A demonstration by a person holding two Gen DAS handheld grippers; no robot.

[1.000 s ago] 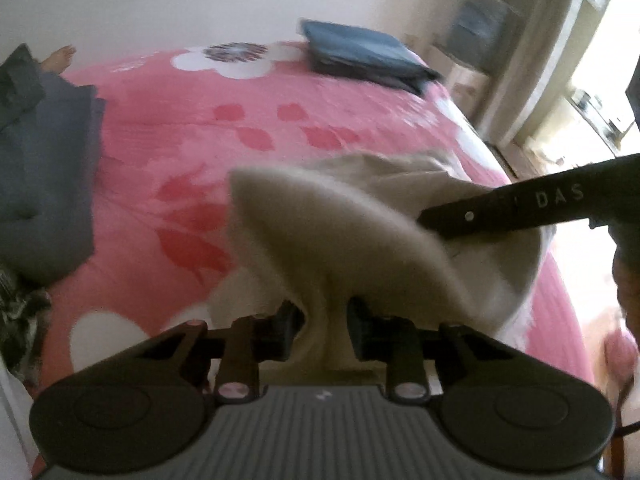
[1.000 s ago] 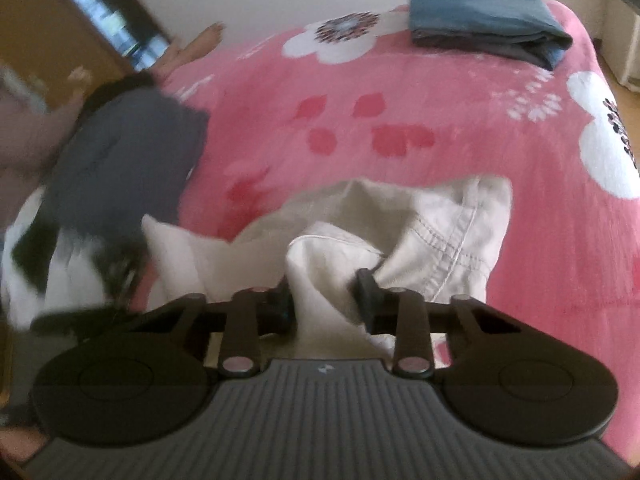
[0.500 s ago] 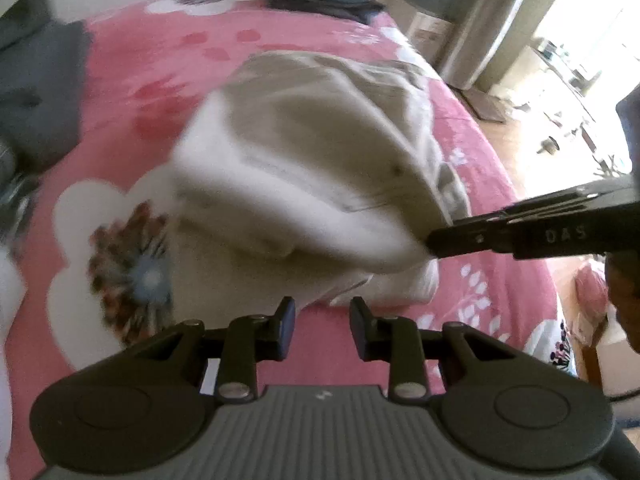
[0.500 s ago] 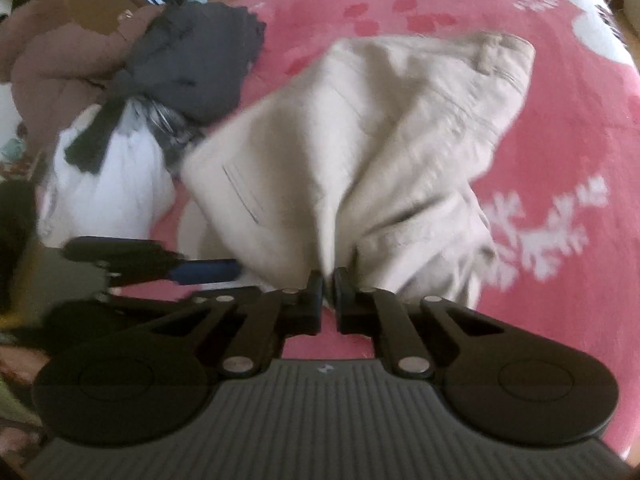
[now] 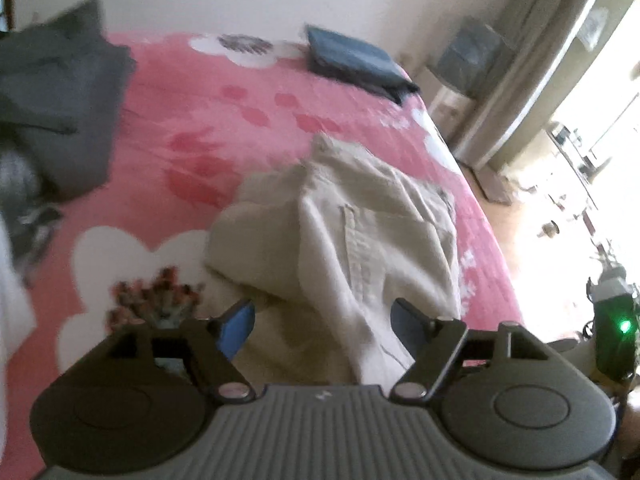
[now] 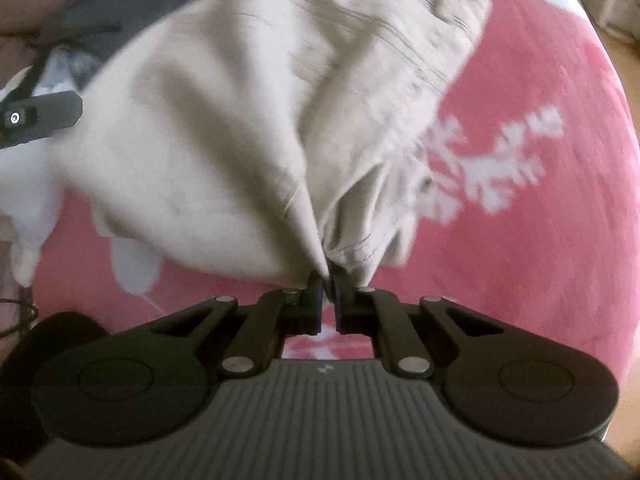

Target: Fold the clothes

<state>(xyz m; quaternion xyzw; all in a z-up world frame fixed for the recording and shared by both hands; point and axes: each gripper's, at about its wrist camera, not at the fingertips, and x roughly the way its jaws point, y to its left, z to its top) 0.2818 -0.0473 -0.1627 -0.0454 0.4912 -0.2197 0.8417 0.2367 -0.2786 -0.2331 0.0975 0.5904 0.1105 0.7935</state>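
Right wrist view: my right gripper [image 6: 328, 280] is pinched tight on a bunched edge of the beige trousers [image 6: 256, 120], so I can drag that edge and lay it flat. They lie crumpled on the pink bedspread [image 6: 540, 220]. My left gripper [image 5: 324, 316] is opening, jaws wide, cloth lying between them but not pressed, I reckon to take a fresh hold.

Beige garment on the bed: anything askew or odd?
Yes. The beige garment lies bunched and creased on the pink bedspread, not flat. The right gripper pinches one gathered edge, while the left gripper is opening, its pads off the cloth.
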